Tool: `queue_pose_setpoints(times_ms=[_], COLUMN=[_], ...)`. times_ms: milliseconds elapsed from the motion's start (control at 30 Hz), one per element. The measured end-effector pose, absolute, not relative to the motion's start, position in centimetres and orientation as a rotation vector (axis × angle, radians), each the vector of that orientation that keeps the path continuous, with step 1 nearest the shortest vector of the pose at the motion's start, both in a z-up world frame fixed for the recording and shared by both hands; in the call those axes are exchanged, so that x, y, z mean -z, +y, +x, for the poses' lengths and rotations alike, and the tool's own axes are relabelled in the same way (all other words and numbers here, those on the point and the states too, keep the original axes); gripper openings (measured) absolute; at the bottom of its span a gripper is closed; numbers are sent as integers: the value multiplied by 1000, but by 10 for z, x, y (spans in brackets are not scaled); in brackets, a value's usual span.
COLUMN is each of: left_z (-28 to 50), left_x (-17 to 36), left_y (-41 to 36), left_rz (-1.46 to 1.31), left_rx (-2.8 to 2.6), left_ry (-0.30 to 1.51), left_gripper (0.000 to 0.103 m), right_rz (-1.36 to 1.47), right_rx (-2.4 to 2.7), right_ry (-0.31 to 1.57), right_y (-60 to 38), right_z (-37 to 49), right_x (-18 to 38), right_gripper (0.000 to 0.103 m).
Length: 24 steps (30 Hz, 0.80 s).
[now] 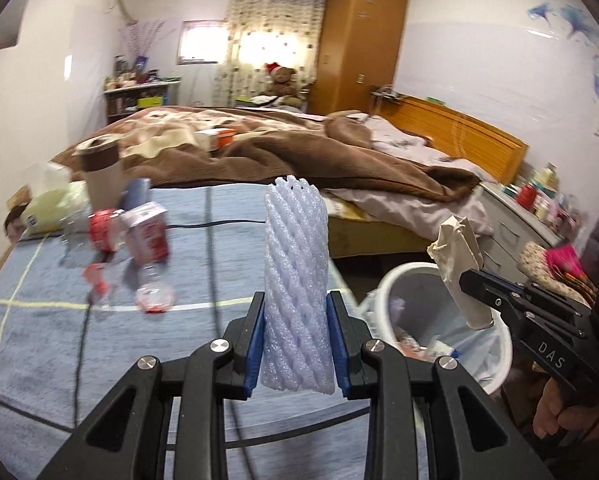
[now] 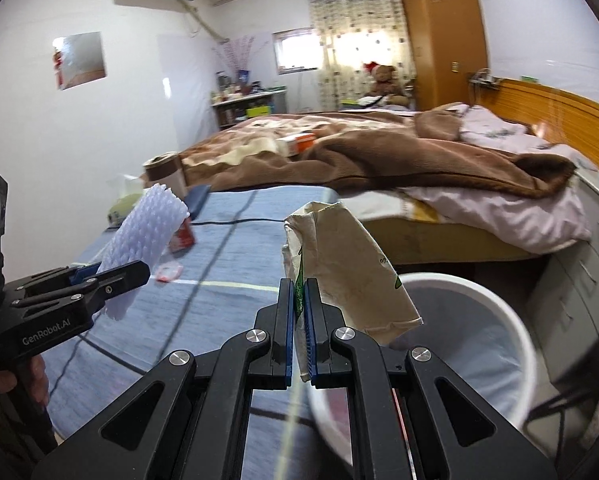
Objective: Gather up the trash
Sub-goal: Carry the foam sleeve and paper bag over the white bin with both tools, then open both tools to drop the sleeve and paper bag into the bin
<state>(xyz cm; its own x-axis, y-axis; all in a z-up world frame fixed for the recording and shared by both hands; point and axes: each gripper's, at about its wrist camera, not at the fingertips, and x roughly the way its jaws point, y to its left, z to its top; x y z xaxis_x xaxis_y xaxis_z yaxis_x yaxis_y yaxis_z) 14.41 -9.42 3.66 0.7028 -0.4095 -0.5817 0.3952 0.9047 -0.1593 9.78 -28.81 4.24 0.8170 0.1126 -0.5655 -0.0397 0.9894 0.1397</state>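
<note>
My left gripper (image 1: 295,304) is shut on a white foam net sleeve (image 1: 295,264) and holds it upright above the blue-clothed table (image 1: 59,344). It also shows in the right wrist view (image 2: 111,276) with the sleeve (image 2: 143,232). My right gripper (image 2: 298,284) is shut on a crumpled beige paper bag (image 2: 347,264) beside the white trash bin (image 2: 495,320). In the left wrist view that gripper (image 1: 475,284) holds the bag (image 1: 457,252) over the bin (image 1: 383,300), which holds some trash.
More litter lies on the table's far left: a pink carton (image 1: 149,232), a red-labelled plastic bottle (image 1: 105,228), a paper cup (image 1: 101,180), a tissue pack (image 1: 47,208). A black cable (image 1: 211,248) crosses the cloth. A bed (image 1: 279,148) stands behind, drawers (image 2: 579,264) at right.
</note>
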Motion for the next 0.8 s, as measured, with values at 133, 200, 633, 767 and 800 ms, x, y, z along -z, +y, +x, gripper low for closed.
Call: queue_pose_setpoints(times_ms=[133,200,633,767,800], left_z=[141,138,134,135,135], left_x=[-37,-36,-14,-3,-1], left_y=[-124,-140,-224,-243,-245], left_rz=[9,27,115,141,147], left_rx=[517,544,691,720,722], left_ry=[659,657,725,752,760], left_gripper=[31,31,31,31,31], right_rz=[148,166,241,245,250], right_rx=[-17,13,144,155,148], right_ry=[620,626,715,747,756], right_y=[-308,-318,-362,-370,-371], right_z=[89,87,77,75,77], right_x=[-38,-35,-4,5,7], right_gripper=[5,5,5,5,5])
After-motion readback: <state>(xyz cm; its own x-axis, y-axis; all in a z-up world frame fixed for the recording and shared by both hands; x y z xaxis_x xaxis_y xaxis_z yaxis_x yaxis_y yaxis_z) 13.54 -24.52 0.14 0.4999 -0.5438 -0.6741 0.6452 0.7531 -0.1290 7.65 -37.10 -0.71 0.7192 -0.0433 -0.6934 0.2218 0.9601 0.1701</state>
